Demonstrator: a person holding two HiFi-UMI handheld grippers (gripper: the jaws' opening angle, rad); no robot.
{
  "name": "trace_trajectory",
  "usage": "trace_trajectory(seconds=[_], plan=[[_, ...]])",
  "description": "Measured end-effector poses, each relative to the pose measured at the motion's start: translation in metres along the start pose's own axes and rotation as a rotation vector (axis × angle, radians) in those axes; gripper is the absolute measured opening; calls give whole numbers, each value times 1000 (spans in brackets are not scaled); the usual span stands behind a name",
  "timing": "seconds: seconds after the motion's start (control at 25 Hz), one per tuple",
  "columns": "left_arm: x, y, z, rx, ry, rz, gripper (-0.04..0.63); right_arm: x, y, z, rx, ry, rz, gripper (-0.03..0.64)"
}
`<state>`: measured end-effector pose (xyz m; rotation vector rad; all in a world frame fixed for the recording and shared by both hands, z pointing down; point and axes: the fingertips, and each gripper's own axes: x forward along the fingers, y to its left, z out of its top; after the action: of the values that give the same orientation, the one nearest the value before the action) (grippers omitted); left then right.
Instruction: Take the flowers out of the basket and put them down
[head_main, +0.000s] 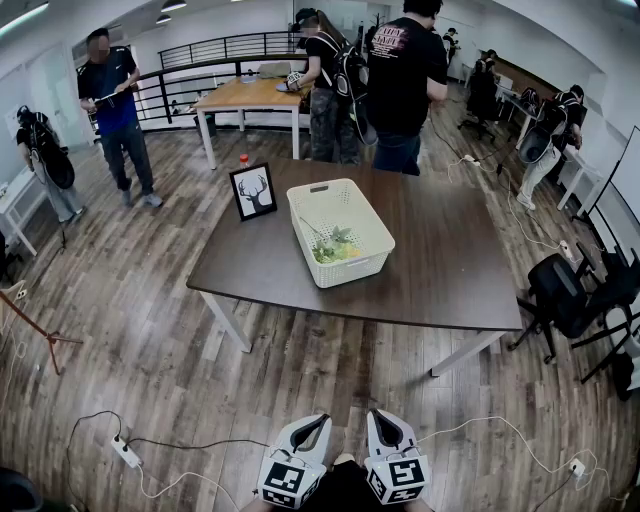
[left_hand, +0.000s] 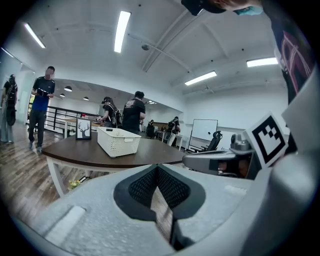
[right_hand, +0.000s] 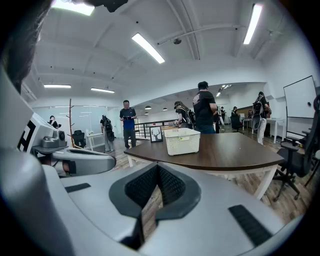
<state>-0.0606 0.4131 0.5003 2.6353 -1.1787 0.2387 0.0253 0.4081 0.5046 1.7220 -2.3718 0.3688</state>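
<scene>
A white perforated basket (head_main: 340, 232) stands on the dark brown table (head_main: 440, 270). Green and yellow flowers (head_main: 335, 248) lie in its near end. The basket shows small in the left gripper view (left_hand: 118, 140) and the right gripper view (right_hand: 182, 141); its wall hides the flowers there. My left gripper (head_main: 320, 420) and right gripper (head_main: 379, 414) hang side by side at the bottom of the head view, well short of the table, over the wooden floor. Both point toward the table with jaws shut and nothing between them (left_hand: 158, 168) (right_hand: 158, 168).
A framed deer picture (head_main: 253, 190) and a red-capped bottle (head_main: 242, 160) stand left of the basket. Several people stand beyond the table. A black office chair (head_main: 570, 295) sits at the right. A power strip (head_main: 126, 452) and cables lie on the floor near me.
</scene>
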Motion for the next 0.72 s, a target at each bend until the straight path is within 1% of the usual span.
trace_trajectory(seconds=[0.16, 0.36, 0.48, 0.56, 0.72], plan=[[1, 9, -5, -2, 16, -1, 2, 6, 8, 2, -16, -8, 6, 3], [-4, 22, -2, 7, 6, -7, 2, 13, 18, 7, 15, -42, 10, 5], [-6, 30, 3, 17, 9, -28, 2, 21, 24, 11, 18, -41, 5, 5], [-8, 35, 4, 25, 8, -43, 2, 22, 27, 10, 26, -44, -6, 5], [-10, 43, 8, 17, -22, -32, 2, 21, 27, 6, 66, -60, -44, 5]])
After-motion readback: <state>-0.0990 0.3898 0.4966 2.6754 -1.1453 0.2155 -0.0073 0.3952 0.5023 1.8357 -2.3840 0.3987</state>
